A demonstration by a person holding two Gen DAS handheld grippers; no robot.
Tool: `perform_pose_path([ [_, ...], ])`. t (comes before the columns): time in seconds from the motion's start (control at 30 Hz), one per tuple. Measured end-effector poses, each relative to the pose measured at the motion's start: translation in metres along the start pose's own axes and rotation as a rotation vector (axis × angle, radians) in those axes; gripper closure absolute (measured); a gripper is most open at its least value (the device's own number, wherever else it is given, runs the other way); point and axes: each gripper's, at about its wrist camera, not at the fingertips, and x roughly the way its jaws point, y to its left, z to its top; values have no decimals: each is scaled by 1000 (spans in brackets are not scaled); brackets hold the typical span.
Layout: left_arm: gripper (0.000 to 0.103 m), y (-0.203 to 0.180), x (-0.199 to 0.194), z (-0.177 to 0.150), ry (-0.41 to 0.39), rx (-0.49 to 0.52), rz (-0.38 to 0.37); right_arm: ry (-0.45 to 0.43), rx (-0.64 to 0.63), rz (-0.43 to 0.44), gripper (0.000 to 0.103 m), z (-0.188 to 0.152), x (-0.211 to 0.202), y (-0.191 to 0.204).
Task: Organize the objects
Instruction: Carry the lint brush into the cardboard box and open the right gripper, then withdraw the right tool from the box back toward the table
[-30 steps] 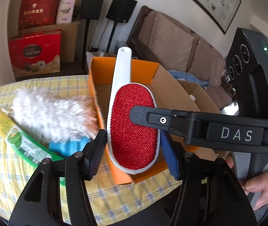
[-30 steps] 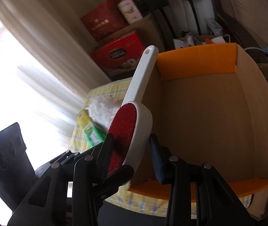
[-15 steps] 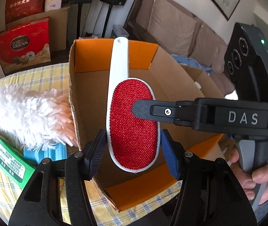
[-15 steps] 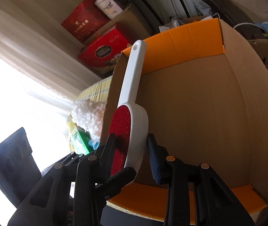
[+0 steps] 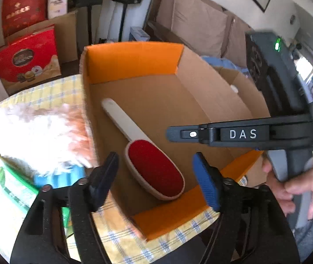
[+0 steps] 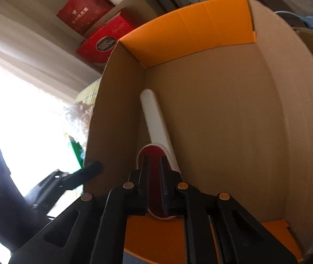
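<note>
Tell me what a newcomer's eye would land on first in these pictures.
The red-faced lint brush with a white handle, lying flat on the floor of the open cardboard box with orange flaps. Next, the black grippers: the left gripper hangs open above the brush head, and the right gripper is shut, empty, over the brush. Left of the box, a fluffy white duster lies on the yellow checked cloth.

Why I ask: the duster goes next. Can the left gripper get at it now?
Probably yes: the left gripper, jaws just opened wider, holds nothing, and the white duster lies uncovered on the table beside the cardboard box.
</note>
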Motion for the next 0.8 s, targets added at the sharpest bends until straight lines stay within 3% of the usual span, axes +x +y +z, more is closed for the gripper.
perform_pose_path([
  [0.07,26,7,-13,1,-27,-11,-8,-15,2,-45,86,1,-4,-2],
  [0.2,22,21,-39,4,-74,-37,-4,-31,-41,-144,47,0,-7,5],
  [0.27,16,27,-50,5,-96,-39,6,-23,-73,-185,41,0,-2,12],
  [0.3,12,29,-56,4,-110,-38,12,-13,-85,-194,41,0,2,14],
  [0.7,12,67,-90,-14,-154,-95,26,205,-165,-210,33,-16,58,24],
  [0.8,12,80,-92,-19,-158,-126,33,232,-152,-161,31,-18,59,23],
])
